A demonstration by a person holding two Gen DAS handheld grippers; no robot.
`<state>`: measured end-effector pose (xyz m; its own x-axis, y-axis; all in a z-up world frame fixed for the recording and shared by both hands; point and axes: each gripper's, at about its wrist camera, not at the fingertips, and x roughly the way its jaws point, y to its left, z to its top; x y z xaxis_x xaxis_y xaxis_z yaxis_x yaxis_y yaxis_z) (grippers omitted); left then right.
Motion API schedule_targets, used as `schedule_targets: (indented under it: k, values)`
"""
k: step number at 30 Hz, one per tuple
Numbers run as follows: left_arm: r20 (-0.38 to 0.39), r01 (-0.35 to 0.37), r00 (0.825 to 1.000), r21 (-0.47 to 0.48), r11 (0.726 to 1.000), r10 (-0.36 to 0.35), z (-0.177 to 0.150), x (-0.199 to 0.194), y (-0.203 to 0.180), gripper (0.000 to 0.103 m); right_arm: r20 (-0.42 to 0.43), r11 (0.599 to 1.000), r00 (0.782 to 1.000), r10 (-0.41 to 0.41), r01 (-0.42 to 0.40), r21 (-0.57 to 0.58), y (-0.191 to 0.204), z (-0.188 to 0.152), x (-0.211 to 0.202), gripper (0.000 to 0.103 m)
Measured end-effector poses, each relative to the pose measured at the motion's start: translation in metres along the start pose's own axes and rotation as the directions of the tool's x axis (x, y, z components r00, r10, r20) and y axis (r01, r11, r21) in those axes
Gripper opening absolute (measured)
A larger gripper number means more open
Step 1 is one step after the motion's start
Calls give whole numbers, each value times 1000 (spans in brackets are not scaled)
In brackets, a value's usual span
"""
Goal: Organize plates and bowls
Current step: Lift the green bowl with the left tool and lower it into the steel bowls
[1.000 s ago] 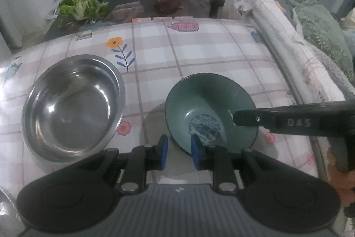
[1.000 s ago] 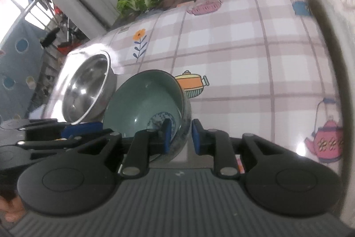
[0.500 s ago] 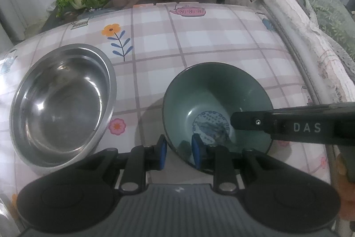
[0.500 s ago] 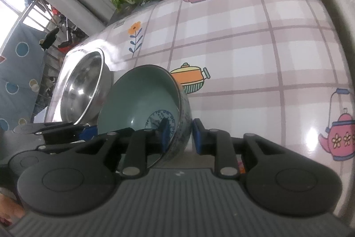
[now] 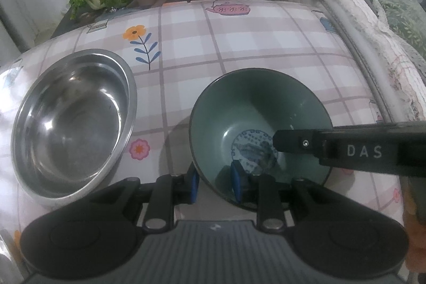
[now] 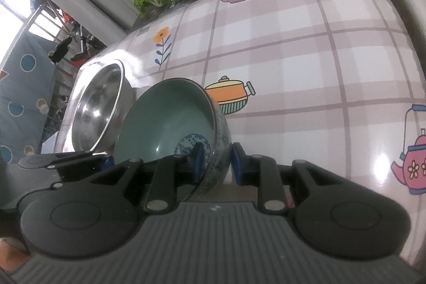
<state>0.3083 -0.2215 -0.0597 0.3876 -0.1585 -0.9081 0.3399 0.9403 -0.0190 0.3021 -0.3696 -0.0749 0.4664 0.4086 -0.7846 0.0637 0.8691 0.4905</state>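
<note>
Both my grippers clamp one green bowl (image 5: 255, 108)

My left gripper (image 5: 214, 182) pinches its near rim and my right gripper (image 6: 216, 164) pinches its right rim, jaws closed on the wall, one inside, one outside. It sits tilted above the checked worktop (image 5: 239, 44), beside the steel bowl (image 5: 72, 119).
</note>
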Motion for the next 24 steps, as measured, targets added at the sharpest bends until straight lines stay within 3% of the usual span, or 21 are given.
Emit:
schedule_targets:
  k: [24]
  values:
    - [31, 23, 999, -6, 1000, -22, -2, -17, -3, 26, 18, 1000, 1000, -18, 18, -13, 3, 2, -8, 22]
